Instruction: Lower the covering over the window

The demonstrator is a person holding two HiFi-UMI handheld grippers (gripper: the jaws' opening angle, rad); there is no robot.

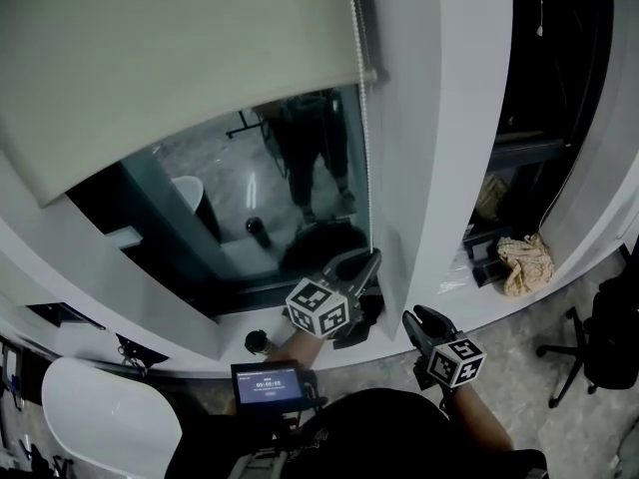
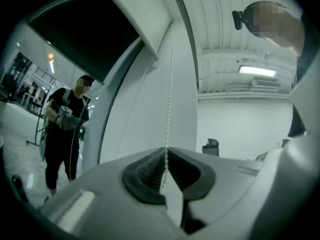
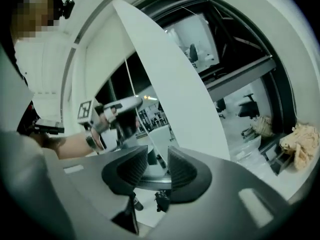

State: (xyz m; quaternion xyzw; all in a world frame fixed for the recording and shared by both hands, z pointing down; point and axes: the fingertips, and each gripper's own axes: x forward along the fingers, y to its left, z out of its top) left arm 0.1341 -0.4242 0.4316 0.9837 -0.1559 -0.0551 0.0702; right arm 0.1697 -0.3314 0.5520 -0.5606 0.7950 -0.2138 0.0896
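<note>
Pale grey roller blind [image 1: 180,58] drawn partway down over dark window glass [image 1: 250,198]; white curved sill [image 1: 130,297] beneath, white pillar [image 1: 429,118] at right, crumpled beige cloth [image 1: 524,262] on a ledge beyond. Bead chain [image 2: 169,99] hanging along the blind's right edge, pinched low, near the sill, between the closed jaws of left gripper [image 2: 166,151]. Right gripper [image 3: 157,156] by the pillar's foot, jaws wide apart, gripping nothing, apart from the chain.
</note>
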